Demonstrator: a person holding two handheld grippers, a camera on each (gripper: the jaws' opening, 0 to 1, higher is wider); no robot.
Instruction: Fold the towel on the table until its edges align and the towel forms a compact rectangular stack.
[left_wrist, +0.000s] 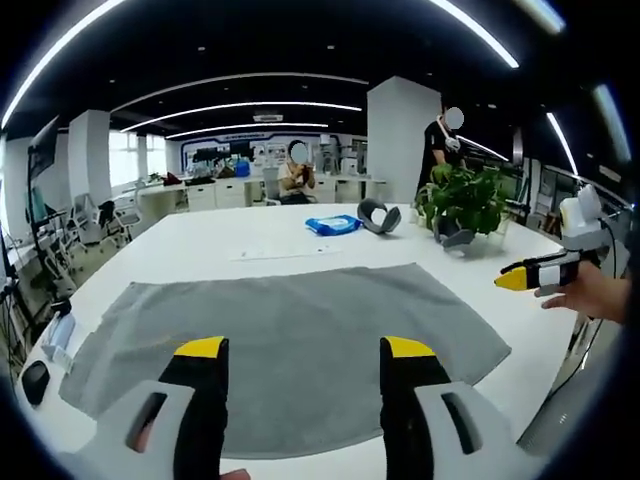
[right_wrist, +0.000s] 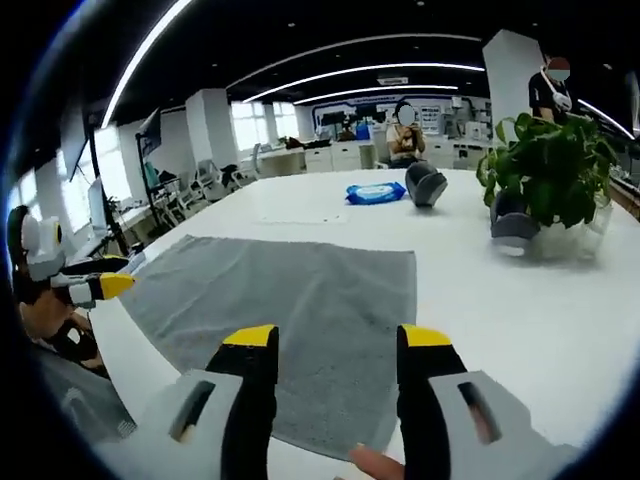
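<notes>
In the left gripper view I hold my left gripper (left_wrist: 303, 350) with jaws apart and empty above the near edge of the grey towel (left_wrist: 290, 330), spread flat on the white worktop (left_wrist: 200, 240), ready to pinch it; the right gripper (left_wrist: 522, 276) waits at the side, seemingly closed. In the right gripper view its jaws stand open over the towel's near corner.

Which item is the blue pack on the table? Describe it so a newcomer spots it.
Start at the white table and look past the far edge of the spread grey towel. There the blue pack lies flat, just beside a dark grey curved object. It is the only bright blue thing on the tabletop.
</notes>
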